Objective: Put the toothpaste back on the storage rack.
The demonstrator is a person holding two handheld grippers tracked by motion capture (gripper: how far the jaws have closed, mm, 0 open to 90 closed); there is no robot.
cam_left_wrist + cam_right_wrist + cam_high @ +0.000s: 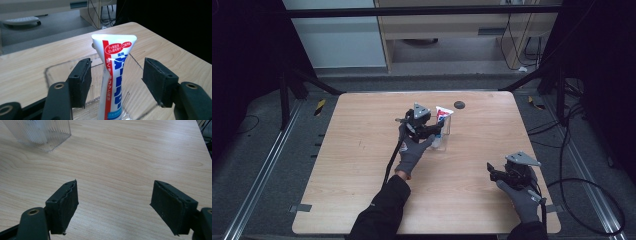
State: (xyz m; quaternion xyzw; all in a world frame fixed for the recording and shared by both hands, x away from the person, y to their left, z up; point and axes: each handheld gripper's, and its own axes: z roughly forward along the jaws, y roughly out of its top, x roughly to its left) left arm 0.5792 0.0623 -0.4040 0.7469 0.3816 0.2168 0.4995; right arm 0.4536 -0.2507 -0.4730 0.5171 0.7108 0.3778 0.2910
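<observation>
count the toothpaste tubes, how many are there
1. The toothpaste tube stands upright in the clear container near the table's far middle, between the left gripper's open jaws. The ribbed walls could hide something lower down.

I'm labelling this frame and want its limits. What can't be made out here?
- Tube cap end: cut off by the bottom edge of the left gripper view.
- Tube's small print: too small in the high view.
- Cup top: cut off by the right gripper view's upper edge.
- Dark disc: too small to identify.
</observation>
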